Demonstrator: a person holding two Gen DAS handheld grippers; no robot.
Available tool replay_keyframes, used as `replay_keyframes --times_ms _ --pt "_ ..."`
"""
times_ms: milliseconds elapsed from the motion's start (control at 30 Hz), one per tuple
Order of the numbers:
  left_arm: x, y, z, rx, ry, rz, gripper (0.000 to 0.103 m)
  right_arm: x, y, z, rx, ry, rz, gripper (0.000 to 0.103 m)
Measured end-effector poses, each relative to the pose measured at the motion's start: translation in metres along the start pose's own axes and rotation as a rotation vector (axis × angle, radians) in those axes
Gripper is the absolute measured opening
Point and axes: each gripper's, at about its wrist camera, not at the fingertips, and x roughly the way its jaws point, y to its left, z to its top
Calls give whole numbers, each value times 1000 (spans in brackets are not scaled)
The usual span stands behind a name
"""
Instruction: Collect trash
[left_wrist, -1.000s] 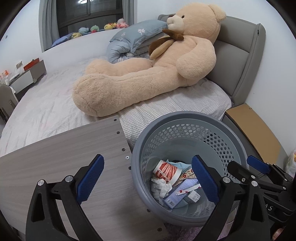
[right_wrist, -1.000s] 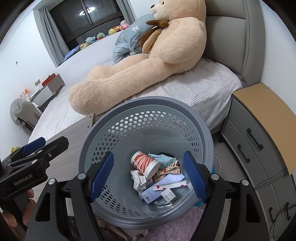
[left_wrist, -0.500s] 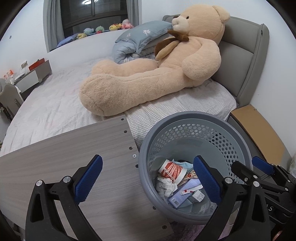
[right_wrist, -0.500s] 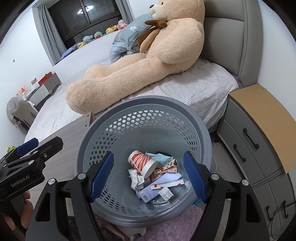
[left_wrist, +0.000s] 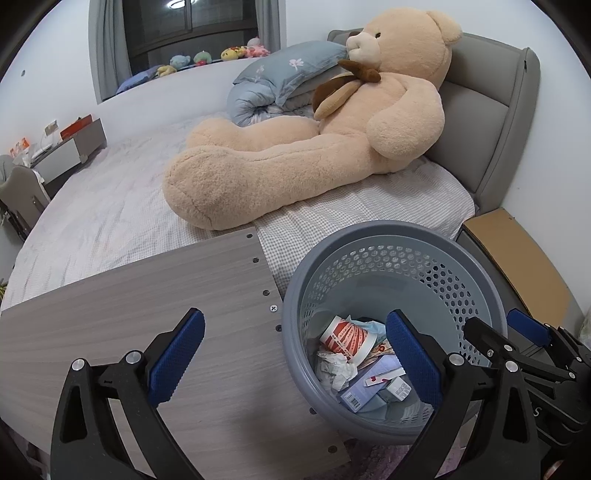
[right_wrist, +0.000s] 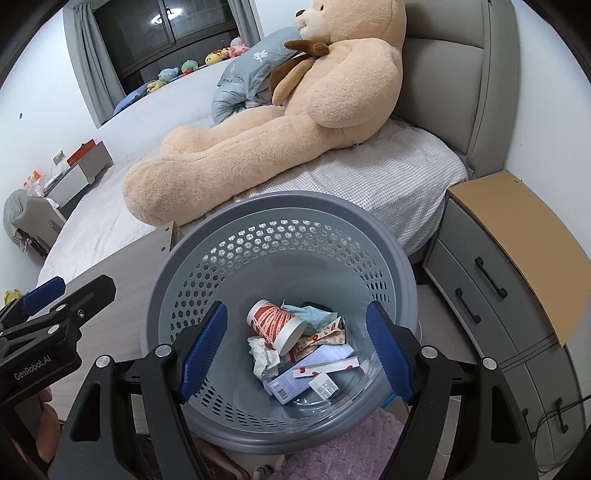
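Home bedroom. Evidence: wide bed w/ grey padded headboard, big tan teddy bear lying across it, blue pillow and rolled duvet behind. Also grey nightstand beside bed, curtained dark window w/ small plush toys along sill.

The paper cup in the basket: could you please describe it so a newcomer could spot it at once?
Beside the bed stands a grey perforated basket. Among the trash at its bottom, the paper cup lies on its side. It alone is round, with red-and-white stripes.
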Motion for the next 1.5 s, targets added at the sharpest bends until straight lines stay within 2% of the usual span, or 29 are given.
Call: replay_keyframes --times_ms 400,467,733,1500 --pt "-3 3 -3 -13 -6 26 97 -4 9 -2 -23 -29 -69 74" --pt "-5 4 -4 -13 -10 38 97 -5 12 -2 -35 -40 -92 77" --pt "-4 5 -6 -22 4 55 97 -7 12 -1 -35 -45 -114 77" --pt "-4 4 -5 -24 19 60 97 -12 10 -1 -27 -51 -122 77"
